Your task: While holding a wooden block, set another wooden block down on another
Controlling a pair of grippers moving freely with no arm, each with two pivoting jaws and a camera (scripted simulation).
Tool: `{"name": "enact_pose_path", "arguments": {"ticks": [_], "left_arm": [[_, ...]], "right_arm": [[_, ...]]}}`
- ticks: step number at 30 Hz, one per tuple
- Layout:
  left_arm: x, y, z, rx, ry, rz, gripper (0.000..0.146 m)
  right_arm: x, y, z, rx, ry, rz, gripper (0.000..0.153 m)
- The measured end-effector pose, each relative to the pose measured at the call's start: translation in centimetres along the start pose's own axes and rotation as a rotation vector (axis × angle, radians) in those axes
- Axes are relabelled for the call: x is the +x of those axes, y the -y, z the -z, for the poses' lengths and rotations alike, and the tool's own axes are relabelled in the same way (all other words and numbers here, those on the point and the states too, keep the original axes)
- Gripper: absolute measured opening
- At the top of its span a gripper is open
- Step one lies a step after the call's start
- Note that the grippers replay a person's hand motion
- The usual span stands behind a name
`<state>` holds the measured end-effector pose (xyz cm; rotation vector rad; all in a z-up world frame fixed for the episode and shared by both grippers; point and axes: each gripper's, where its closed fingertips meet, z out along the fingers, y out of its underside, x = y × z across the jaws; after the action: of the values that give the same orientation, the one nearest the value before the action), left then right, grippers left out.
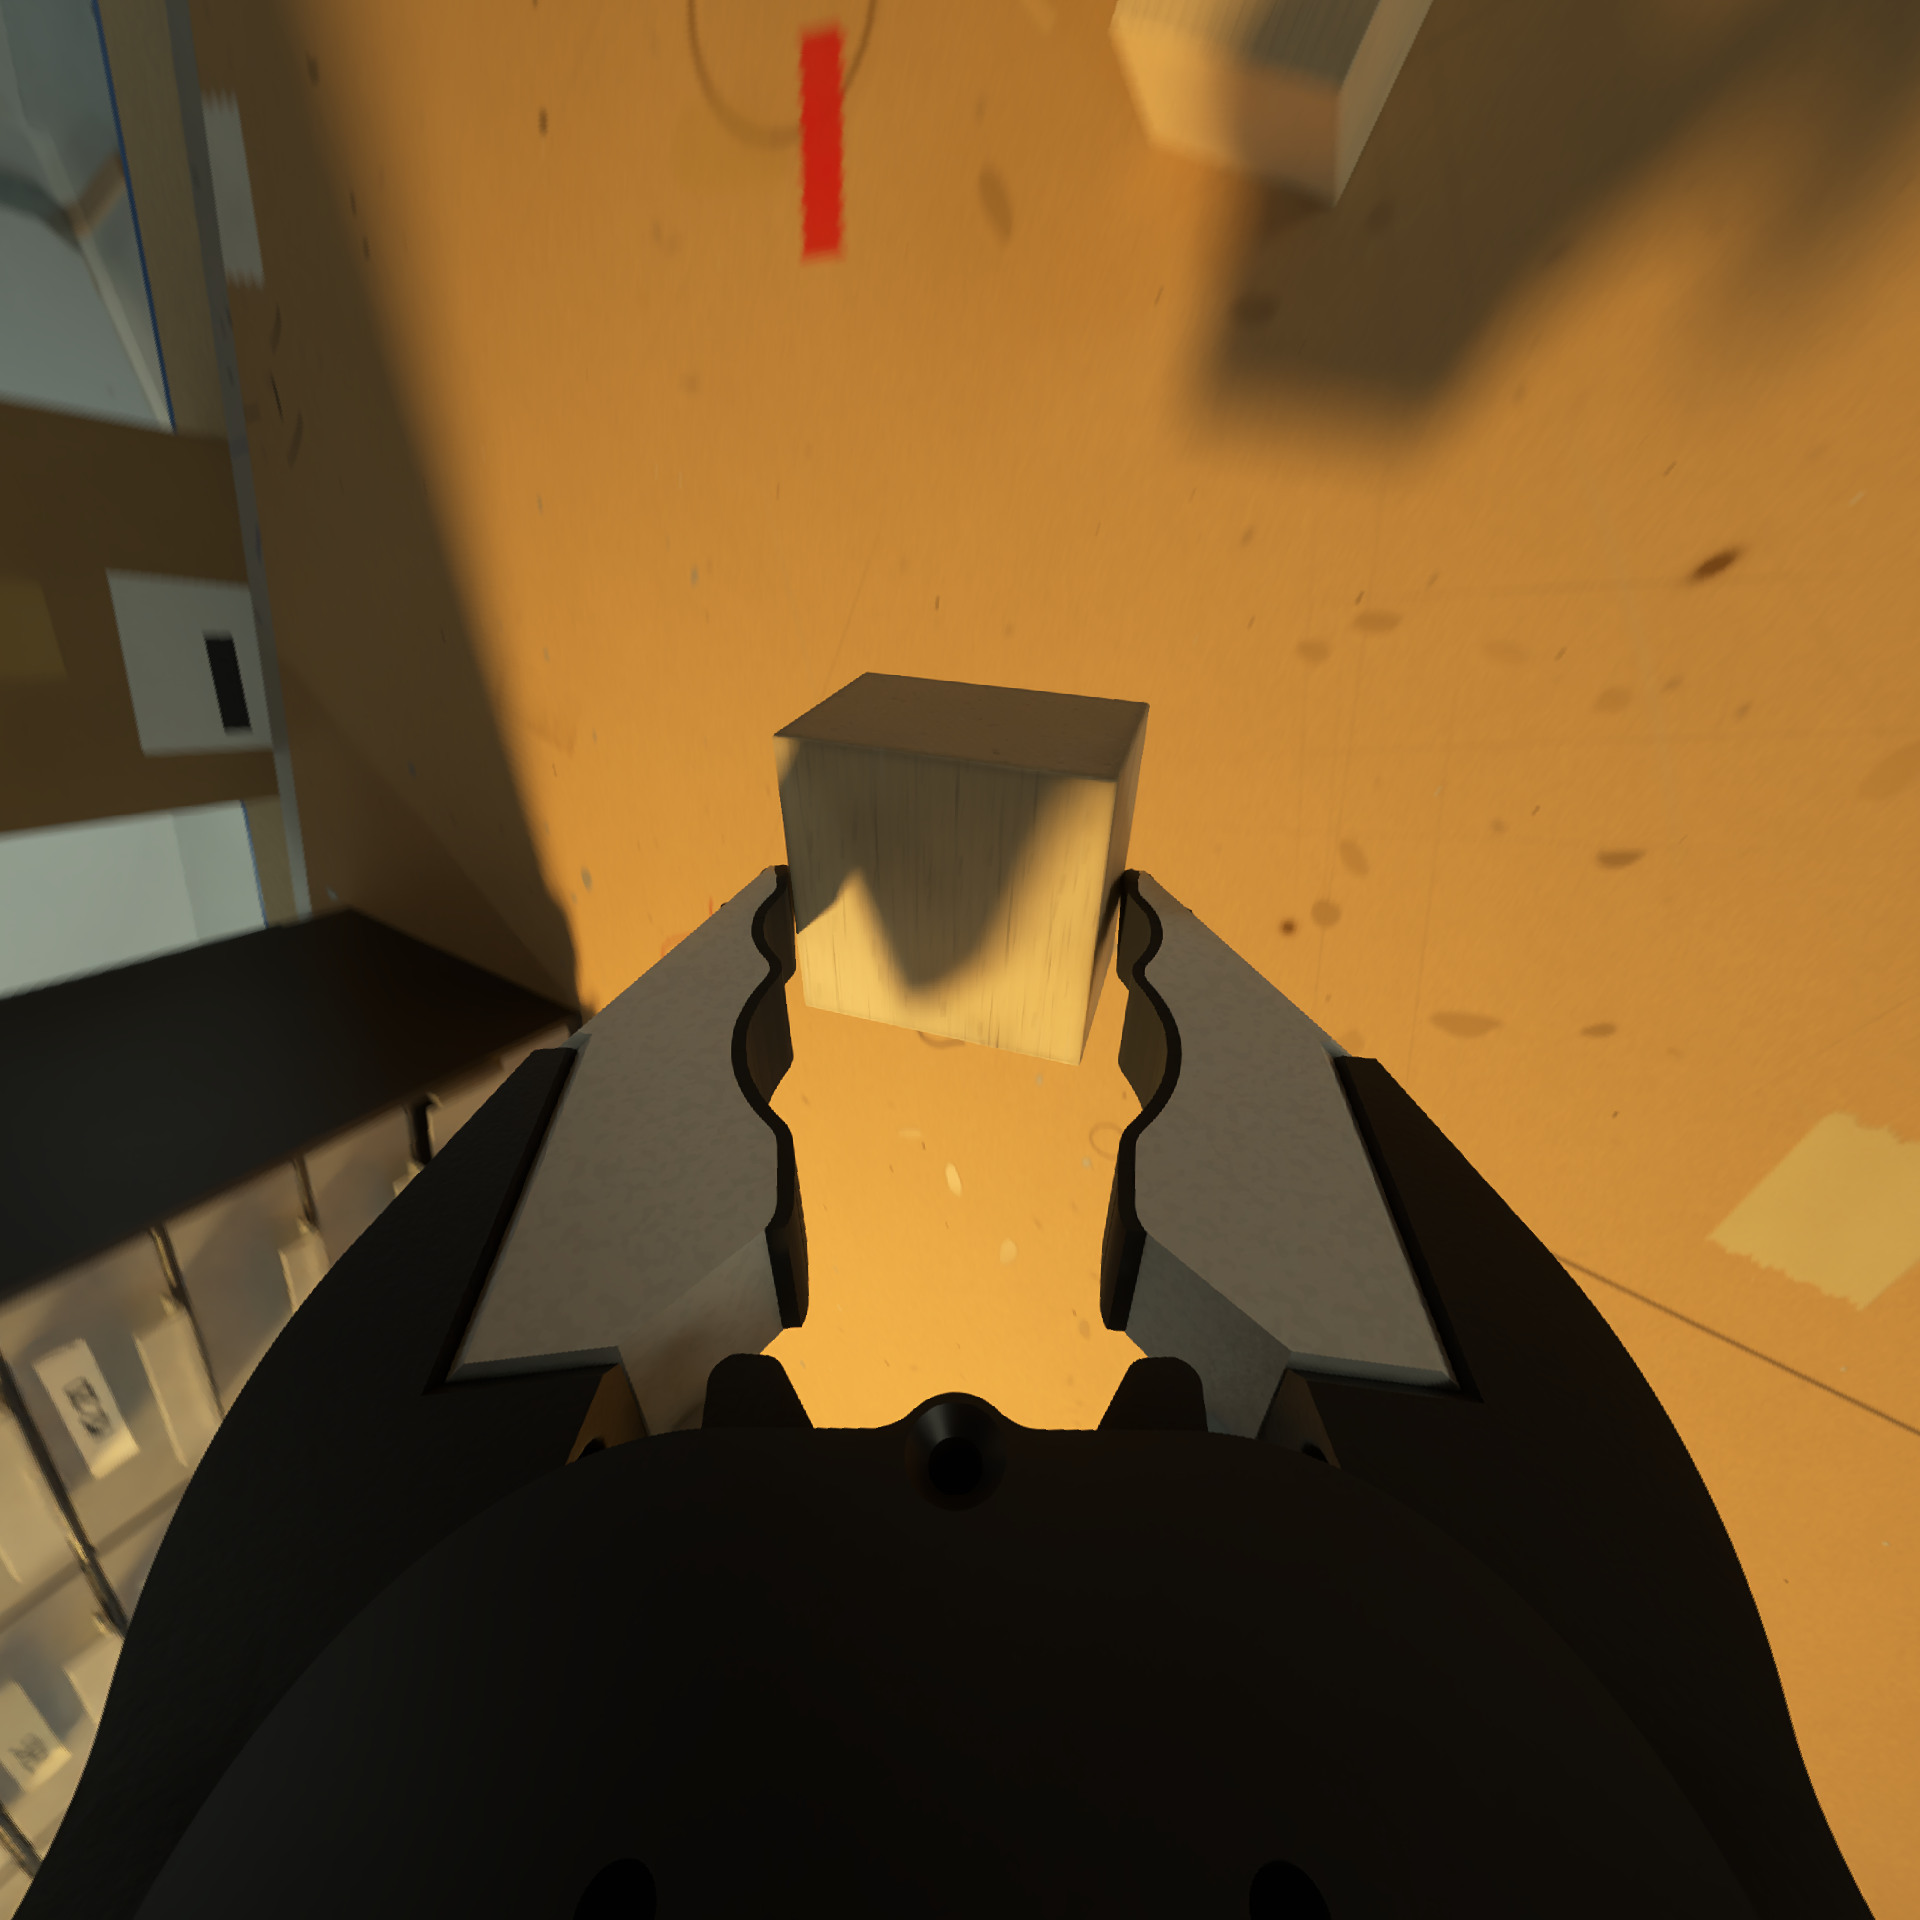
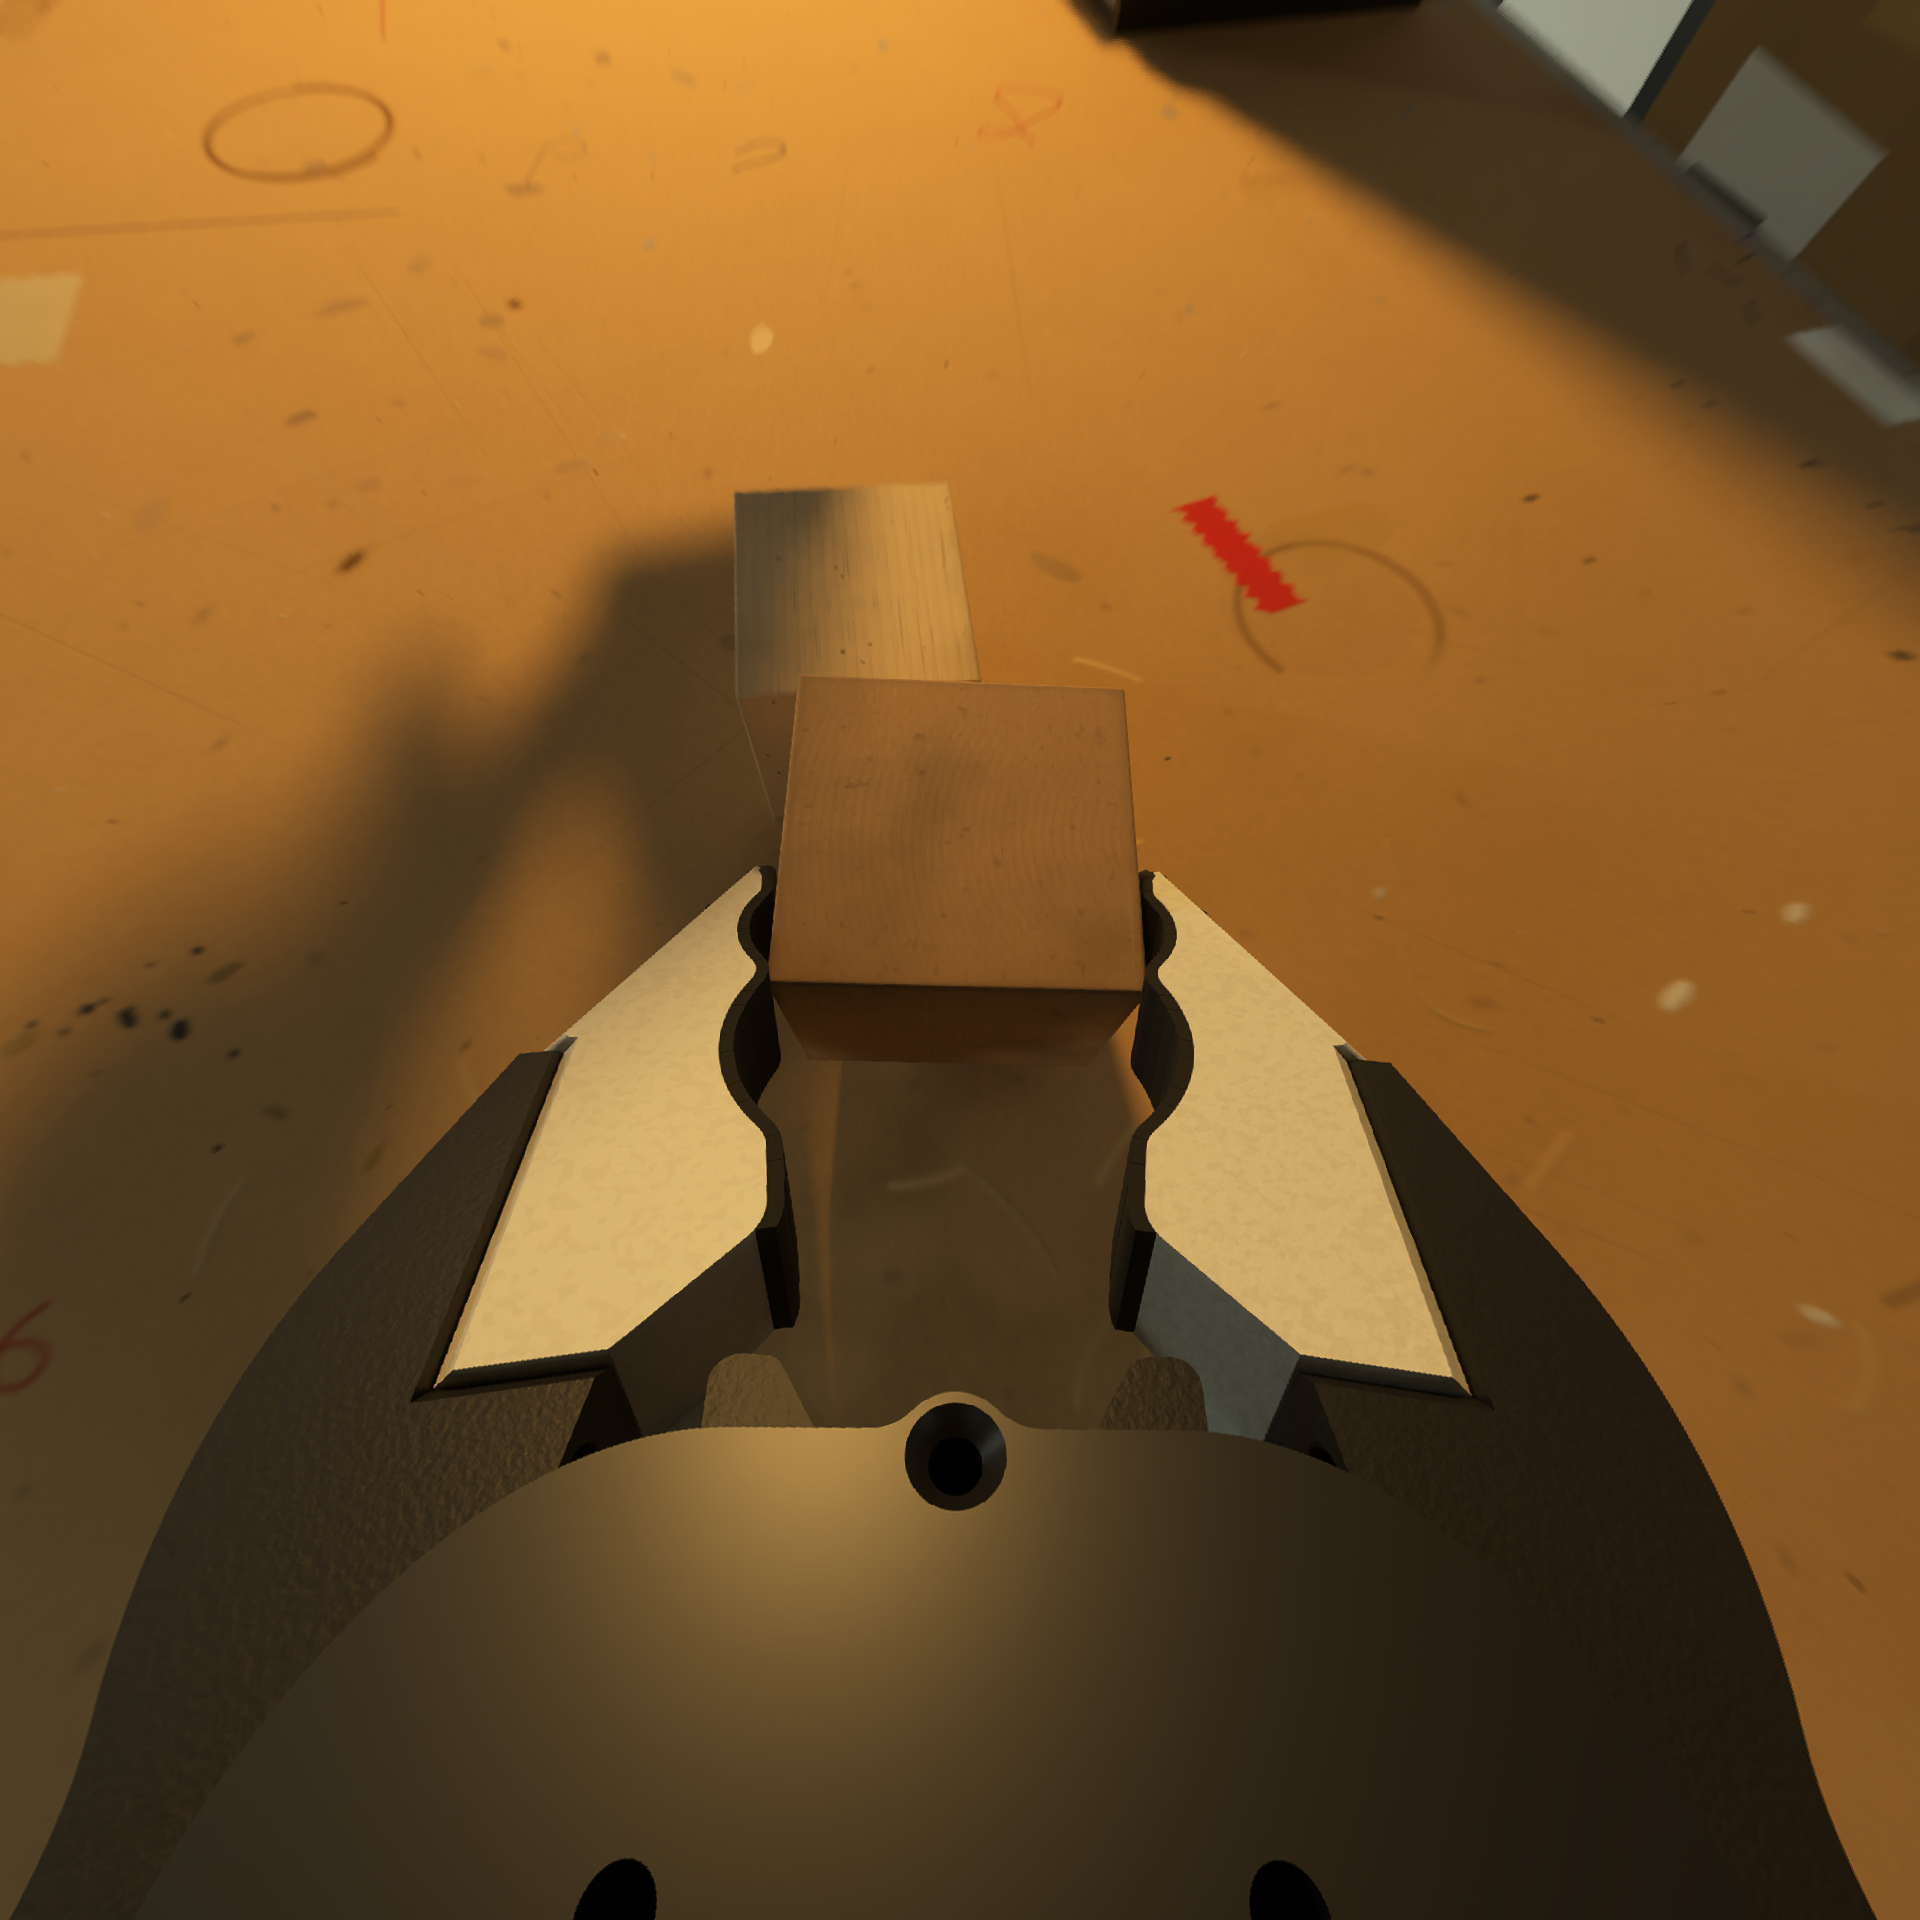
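Observation:
My left gripper (image 1: pixel 954 904) is shut on a pale wooden block (image 1: pixel 951 883) and holds it above the orange table top (image 1: pixel 1351 727). My right gripper (image 2: pixel 954 914) is shut on a brown wooden block (image 2: pixel 951 831) and holds it above the table. Just beyond and below that block stands a third, pale wooden block (image 2: pixel 852 587) on the table, partly hidden by the held one. A blurred pale block (image 1: pixel 1247 83) also shows at the top right of the left wrist view.
A red tape strip (image 1: pixel 821 140) lies far ahead on the table; it also shows in the right wrist view (image 2: pixel 1236 556). The table's edge and shelving (image 1: pixel 135 1039) lie at the left. Grey boxes (image 2: pixel 1766 156) sit at the top right.

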<state>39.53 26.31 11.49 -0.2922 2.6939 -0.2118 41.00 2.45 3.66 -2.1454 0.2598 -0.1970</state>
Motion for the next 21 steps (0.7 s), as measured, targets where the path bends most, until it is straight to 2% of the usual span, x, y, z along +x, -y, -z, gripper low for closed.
{"name": "enact_pose_path", "arguments": {"ticks": [4,10,16,21], "left_arm": [[1.1,5.7,-0.3,0.034,-0.033,-0.108,0.063],[3.7,12.9,-2.7,0.022,-0.099,-0.257,0.063],[4.8,15.2,-5.4,-0.053,-0.132,-0.326,0.063],[5.1,15.7,-6.5,-0.079,-0.136,-0.348,0.063]], "right_arm": [[0.3,1.5,4.8,0.074,-0.015,-0.027,0.068],[-0.1,1.8,13.4,0.082,-0.053,-0.044,0.068],[-0.9,0.7,19.5,0.076,-0.119,-0.050,0.068],[-0.9,0.4,21.0,0.120,-0.126,-0.063,0.068]]}}
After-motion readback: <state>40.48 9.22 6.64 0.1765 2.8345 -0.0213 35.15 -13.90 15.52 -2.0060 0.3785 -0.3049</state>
